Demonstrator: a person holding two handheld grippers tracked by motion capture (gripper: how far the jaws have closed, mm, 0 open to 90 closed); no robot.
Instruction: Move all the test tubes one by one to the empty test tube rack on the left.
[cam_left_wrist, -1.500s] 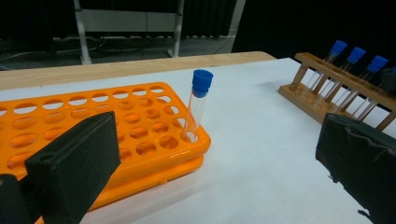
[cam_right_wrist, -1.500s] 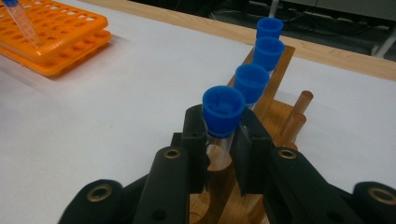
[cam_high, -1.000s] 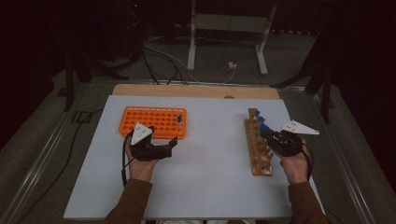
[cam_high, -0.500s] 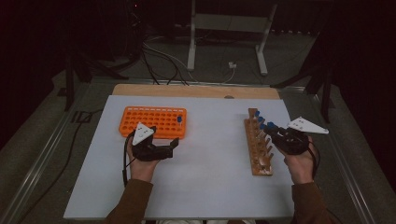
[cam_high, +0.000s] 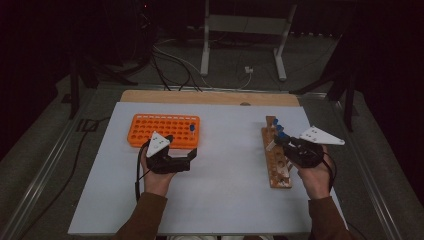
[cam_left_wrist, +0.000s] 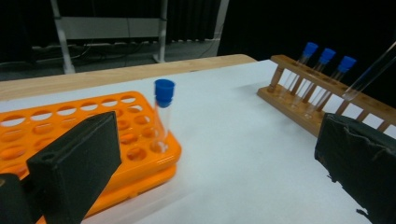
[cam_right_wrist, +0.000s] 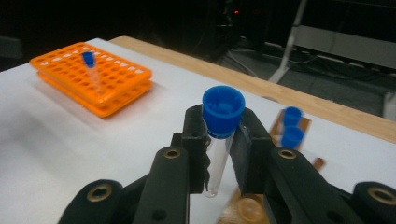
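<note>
An orange tube rack (cam_high: 160, 131) lies at the left of the white table, with one blue-capped tube (cam_high: 192, 129) standing in its right end. Just in front of it my left gripper (cam_high: 182, 149) is open, with nothing between its jaws (cam_left_wrist: 217, 172). At the right lies a wooden rack (cam_high: 276, 165) with several blue-capped tubes (cam_left_wrist: 327, 56) at its far end. My right gripper (cam_high: 281, 142) hovers over that rack. It (cam_right_wrist: 218, 144) is shut on a clear tube with a blue cap (cam_right_wrist: 223, 112), held a little tilted.
A bare wooden strip (cam_high: 210, 97) edges the table's far side. Beyond it, cables and a metal stand (cam_high: 240, 35) sit on the dark floor. The white sheet (cam_high: 230, 170) spans the space between the two racks.
My right hand has shifted slightly over the wooden rack with the tube in its jaws. The left hand and its gripper have stayed put.
</note>
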